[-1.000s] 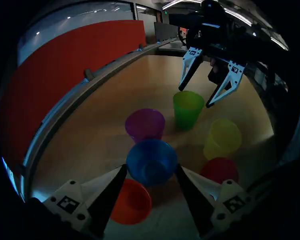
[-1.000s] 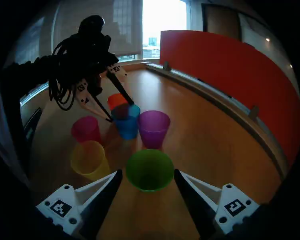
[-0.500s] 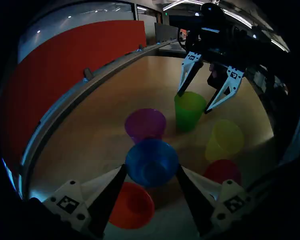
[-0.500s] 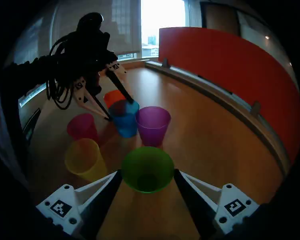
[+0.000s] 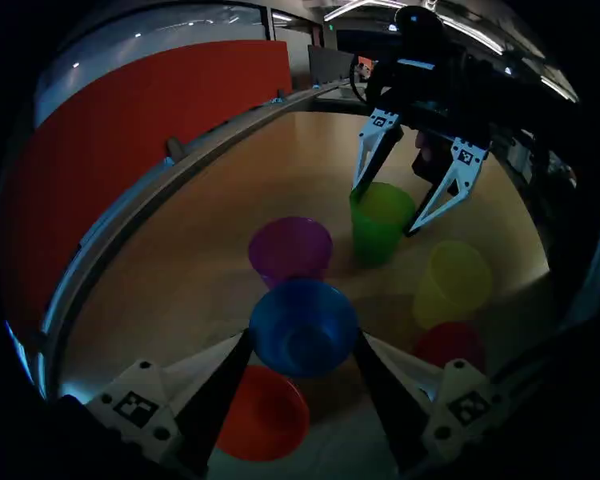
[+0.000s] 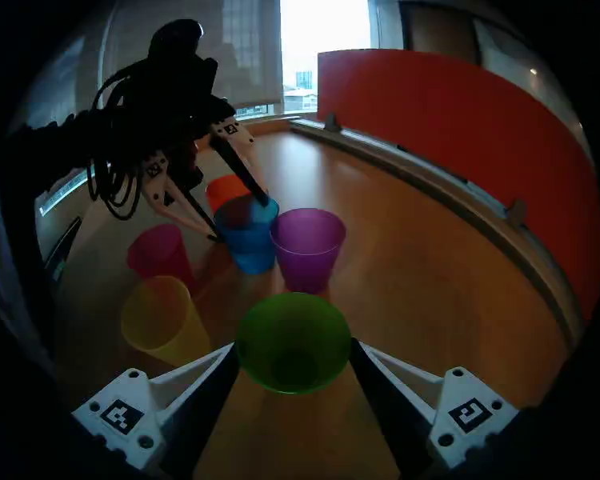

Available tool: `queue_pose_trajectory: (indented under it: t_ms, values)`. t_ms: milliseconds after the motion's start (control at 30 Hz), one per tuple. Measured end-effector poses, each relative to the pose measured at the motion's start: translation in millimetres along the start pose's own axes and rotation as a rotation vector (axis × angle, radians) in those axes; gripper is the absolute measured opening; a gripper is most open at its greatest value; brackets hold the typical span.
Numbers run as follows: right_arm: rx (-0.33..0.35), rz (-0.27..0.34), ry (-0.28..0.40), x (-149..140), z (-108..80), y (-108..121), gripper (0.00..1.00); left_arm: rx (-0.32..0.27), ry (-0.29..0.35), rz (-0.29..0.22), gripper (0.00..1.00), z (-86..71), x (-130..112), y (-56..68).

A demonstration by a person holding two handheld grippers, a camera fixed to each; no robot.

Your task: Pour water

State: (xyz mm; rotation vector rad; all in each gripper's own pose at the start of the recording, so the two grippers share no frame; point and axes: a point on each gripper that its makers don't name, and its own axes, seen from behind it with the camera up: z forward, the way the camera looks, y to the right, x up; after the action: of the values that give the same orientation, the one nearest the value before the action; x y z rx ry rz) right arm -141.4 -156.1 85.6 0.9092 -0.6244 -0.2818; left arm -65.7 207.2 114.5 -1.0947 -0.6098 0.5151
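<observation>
Square black-and-white code tags [image 5: 136,406] sit on the finger bases of both grippers.

The left gripper [image 5: 302,336] has closed in on the blue cup [image 5: 304,324] since a second ago. The cup's rim now fills the gap between the fingers, which are spread as wide as before. Whether they press on it cannot be told. The right gripper [image 6: 294,346] has done the same with the green cup [image 6: 294,340]: its jaws are equally wide and the rim reaches both fingers. In the left gripper view, the right gripper's tips have dropped from above that cup's mouth to either side of it.

All six cups stand clustered mid-table [image 6: 428,280], well off the edges. The purple cup [image 6: 306,244] stands between blue and green, just beside each. The orange cup [image 5: 264,412] is behind the blue, under the left gripper. The pink cup [image 6: 158,250] and yellow cup [image 6: 158,316] stand on the cluster's side away from the red partition [image 6: 460,128], which lines one long table edge. Cables [image 6: 112,188] hang off the left gripper. Whether any cup holds water cannot be told.
</observation>
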Motion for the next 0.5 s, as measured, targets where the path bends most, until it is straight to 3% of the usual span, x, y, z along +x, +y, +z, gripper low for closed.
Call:
queue_pose_trajectory:
  t_ms: [500]
  values:
    - [0.003,0.002,-0.009,-3.1,4.5,1.3,1.00,0.002,-0.001,-0.016,0.90,6.0,2.4,-2.5]
